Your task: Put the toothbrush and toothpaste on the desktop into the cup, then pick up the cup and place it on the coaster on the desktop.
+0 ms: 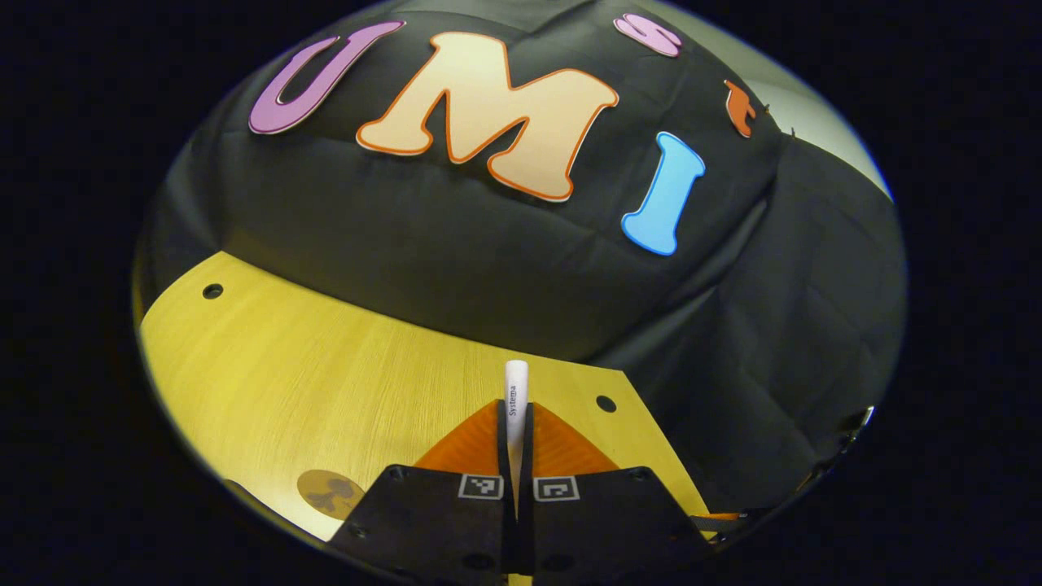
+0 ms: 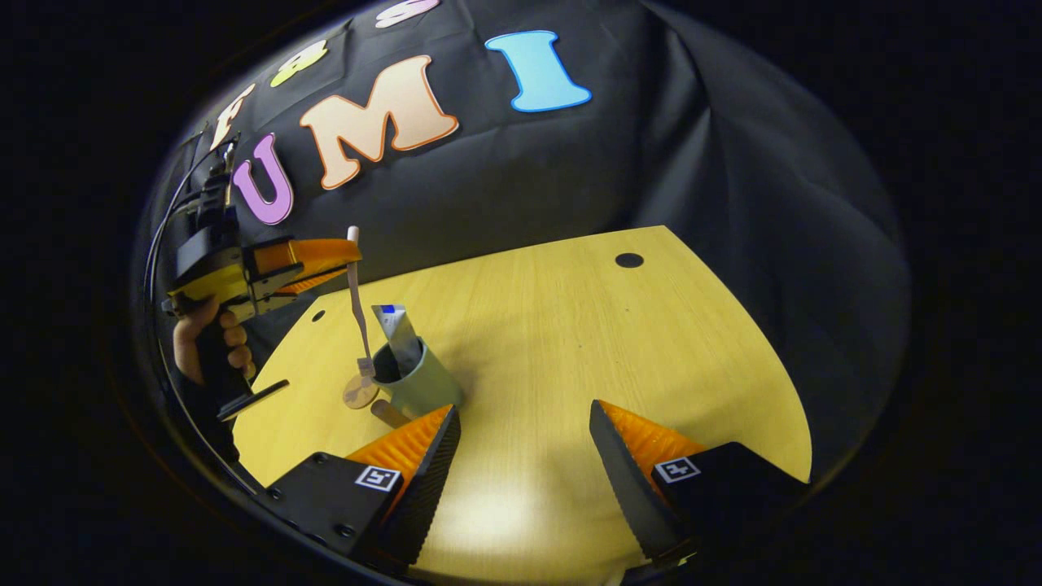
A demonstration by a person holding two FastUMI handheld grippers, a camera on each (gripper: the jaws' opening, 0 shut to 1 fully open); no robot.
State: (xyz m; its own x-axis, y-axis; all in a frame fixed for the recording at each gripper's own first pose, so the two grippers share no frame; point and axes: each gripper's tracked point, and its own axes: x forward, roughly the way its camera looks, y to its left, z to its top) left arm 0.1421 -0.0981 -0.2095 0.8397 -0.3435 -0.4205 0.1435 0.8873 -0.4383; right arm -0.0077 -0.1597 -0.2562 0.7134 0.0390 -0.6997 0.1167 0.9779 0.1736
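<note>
**Toothbrush above the cup, ready to go in**

Your left gripper (image 1: 516,456) has its fingers closed tight on the toothbrush (image 1: 516,399), whose handle end sticks out forward between them. In the right gripper view you see the same left gripper (image 2: 346,254) raised over the desktop (image 2: 570,342), with the toothbrush (image 2: 356,309) hanging down from it, the head just at the rim of the cup (image 2: 415,378). The toothpaste (image 2: 397,332) already stands inside the cup, leaning against its wall. Your right gripper (image 2: 521,439) is wide open, holds nothing, and waits low over the table, near the cup.

So the step in hand is, I think, putting the toothbrush in. The next move asks you to bring the head over the cup's opening, lower it inside, then open the fingers. The coaster (image 2: 359,392) lies just beside the cup, on its far side from your right gripper.
</note>
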